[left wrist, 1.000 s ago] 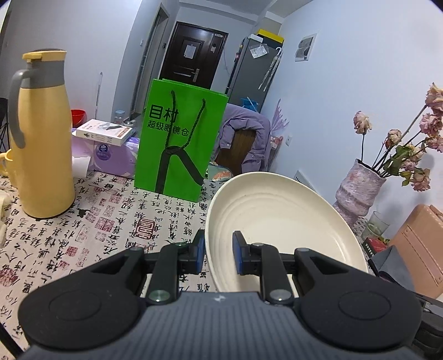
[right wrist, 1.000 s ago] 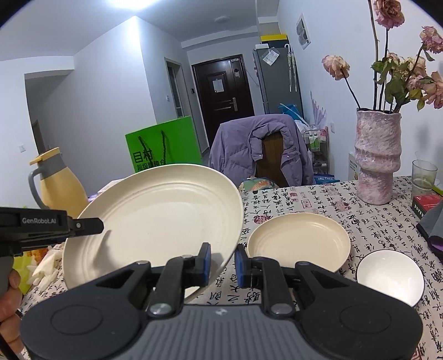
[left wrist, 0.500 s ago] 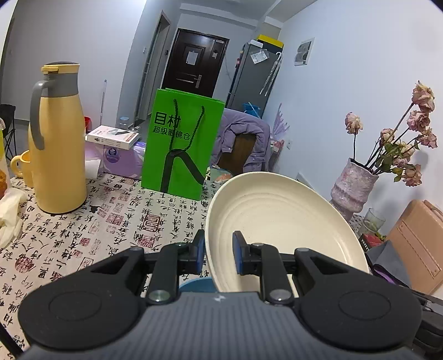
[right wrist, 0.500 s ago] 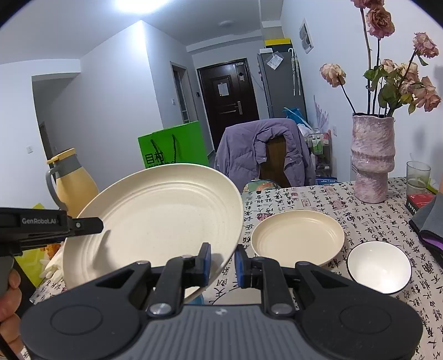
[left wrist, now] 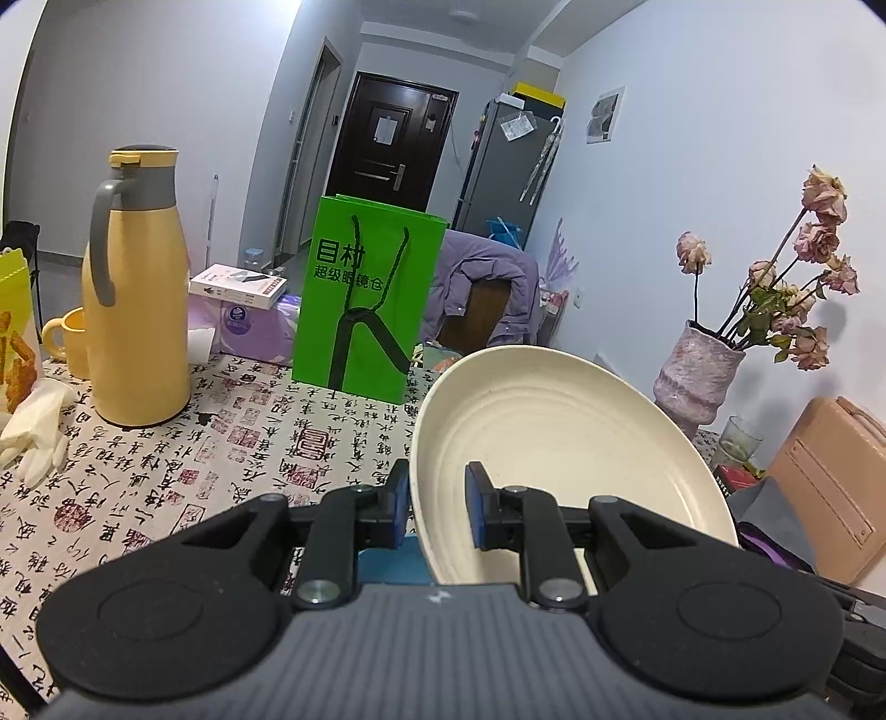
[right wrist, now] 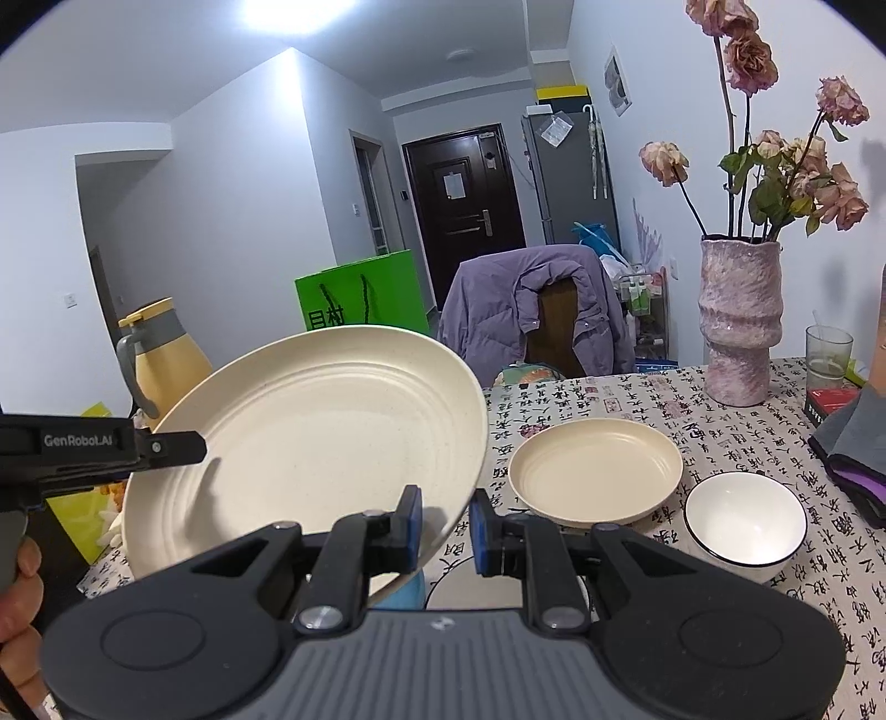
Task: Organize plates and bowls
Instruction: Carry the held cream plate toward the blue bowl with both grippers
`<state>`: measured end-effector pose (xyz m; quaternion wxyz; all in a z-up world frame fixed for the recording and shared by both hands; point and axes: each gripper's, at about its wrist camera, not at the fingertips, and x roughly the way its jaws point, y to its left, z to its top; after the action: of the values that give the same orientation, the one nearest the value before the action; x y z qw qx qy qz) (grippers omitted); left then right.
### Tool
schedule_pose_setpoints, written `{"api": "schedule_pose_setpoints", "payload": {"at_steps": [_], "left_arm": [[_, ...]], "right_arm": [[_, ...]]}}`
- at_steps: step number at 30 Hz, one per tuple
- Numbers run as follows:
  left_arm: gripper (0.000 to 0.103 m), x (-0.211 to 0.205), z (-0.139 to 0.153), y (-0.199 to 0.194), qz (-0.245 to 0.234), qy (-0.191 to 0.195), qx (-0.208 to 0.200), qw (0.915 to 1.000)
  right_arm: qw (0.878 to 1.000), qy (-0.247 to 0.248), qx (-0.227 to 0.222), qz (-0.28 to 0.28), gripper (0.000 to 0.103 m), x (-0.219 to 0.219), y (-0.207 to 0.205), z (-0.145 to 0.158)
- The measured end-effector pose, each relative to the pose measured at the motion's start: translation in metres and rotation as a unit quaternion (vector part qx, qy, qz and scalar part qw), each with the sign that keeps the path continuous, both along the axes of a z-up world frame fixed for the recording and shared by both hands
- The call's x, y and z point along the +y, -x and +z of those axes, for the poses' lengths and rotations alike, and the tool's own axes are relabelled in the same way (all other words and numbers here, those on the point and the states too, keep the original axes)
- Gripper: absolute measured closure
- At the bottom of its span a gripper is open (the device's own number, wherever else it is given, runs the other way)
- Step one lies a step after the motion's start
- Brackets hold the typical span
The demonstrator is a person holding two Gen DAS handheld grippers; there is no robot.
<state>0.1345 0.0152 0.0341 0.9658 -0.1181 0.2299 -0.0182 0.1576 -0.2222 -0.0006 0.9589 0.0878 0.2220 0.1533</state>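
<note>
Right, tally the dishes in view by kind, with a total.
Large cream ridged plate, held up: 1
Smaller cream plate on the table: 1
White bowl with dark rim: 1
Total: 3

Pale grey walls (right wrist: pixel 232 221) run back to a dark brown entrance door (right wrist: pixel 464 207), with a grey refrigerator (right wrist: pixel 570 177) just right of it and a bright ceiling light (right wrist: pixel 288 14) overhead. A wooden chair (right wrist: pixel 559 327) draped with a purple padded jacket (right wrist: pixel 487 315) stands at the far edge of the table, whose calligraphy-print tablecloth (left wrist: pixel 221 443) shows red seals.
</note>
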Motion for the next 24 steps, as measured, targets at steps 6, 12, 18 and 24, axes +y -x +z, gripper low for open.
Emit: {"api": "schedule_pose_setpoints", "payload": {"at_steps": [6,12,18,24], "left_arm": [[0.083,-0.002,0.001,0.015,0.002,-0.003,-0.003,1.0000],[0.083,-0.003,0.001,0.027,0.005,-0.005,-0.004,1.0000],[0.083,-0.005,0.000,0.040,0.007,-0.007,-0.005,0.9999],[0.083,-0.009,-0.001,0.051,0.009,-0.012,-0.004,0.9999]], "right_arm": [[1.000,-0.001,-0.002,0.002,0.085,-0.001,0.012,0.001],[1.000,-0.001,-0.003,0.004,0.085,-0.003,0.025,0.001],[1.000,-0.004,-0.003,0.006,0.085,-0.006,0.037,-0.001],[1.000,-0.007,-0.004,0.009,0.085,-0.010,0.047,-0.002]]}}
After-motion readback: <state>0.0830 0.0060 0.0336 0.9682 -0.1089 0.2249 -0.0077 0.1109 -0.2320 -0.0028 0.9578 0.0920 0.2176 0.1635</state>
